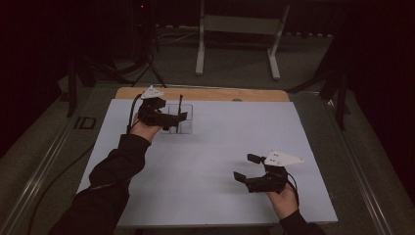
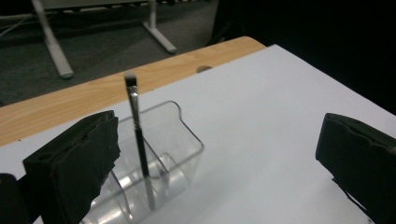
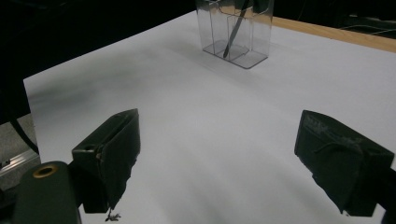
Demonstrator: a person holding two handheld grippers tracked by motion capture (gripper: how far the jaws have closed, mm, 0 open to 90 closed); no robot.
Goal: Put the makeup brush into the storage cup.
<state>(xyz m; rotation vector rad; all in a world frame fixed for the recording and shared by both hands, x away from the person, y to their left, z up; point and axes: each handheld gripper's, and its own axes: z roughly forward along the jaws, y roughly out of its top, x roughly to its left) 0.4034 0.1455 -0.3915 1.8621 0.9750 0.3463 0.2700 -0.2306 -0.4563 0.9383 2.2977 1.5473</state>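
A clear plastic holder [image 1: 187, 113] with compartments stands near the back left of the white tabletop [image 1: 210, 147]. A thin dark brush [image 1: 180, 104] stands upright in it, bristles up. My left gripper [image 1: 176, 120] is right beside the holder, open. In the left gripper view the brush [image 2: 140, 140] and the holder [image 2: 184, 140] sit ahead of the wide-apart jaws, and nothing presses on them. My right gripper [image 1: 245, 166] hovers open at the front right with nothing in it. In the right gripper view [image 3: 219, 158] the holder [image 3: 252, 32] and the brush [image 3: 233, 37] appear far off.
A wooden strip [image 1: 205, 94] runs along the table's far edge. Behind it on the floor stands a white metal frame [image 1: 240, 29]. Cables [image 1: 142, 68] lie on the floor at the back left. Dark surroundings flank the table.
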